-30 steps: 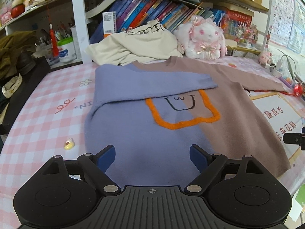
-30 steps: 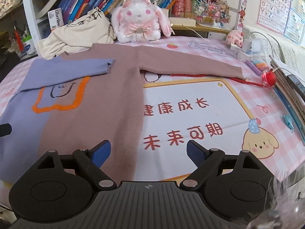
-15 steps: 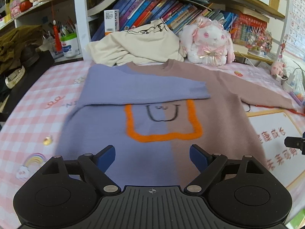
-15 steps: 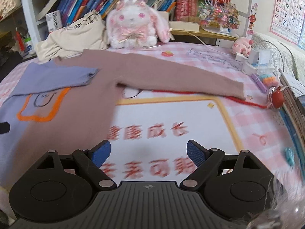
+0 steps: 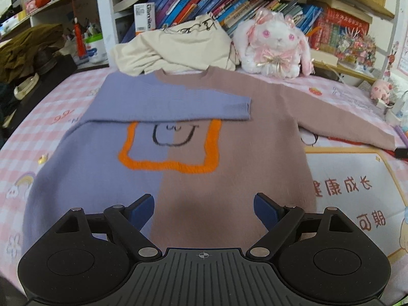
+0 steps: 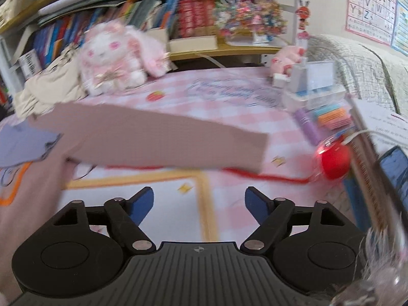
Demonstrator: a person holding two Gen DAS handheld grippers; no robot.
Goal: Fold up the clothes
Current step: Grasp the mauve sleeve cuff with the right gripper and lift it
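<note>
A sweater, half lilac and half dusty pink with an orange square outline on the chest, lies flat on the pink checked table. Its lilac sleeve is folded across the chest. Its pink sleeve stretches out to the right and also shows in the right wrist view. My left gripper is open and empty above the sweater's hem. My right gripper is open and empty above the mat, just short of the pink sleeve's cuff end.
A cream garment and a plush rabbit sit at the back before bookshelves. A red ball with a red cord, pens and a small box lie at the right. A printed mat covers the table's right part.
Both grippers have swung to the right. The left one now faces the sweater's middle; the right one has moved forward toward the outstretched pink sleeve. Both stay open.
</note>
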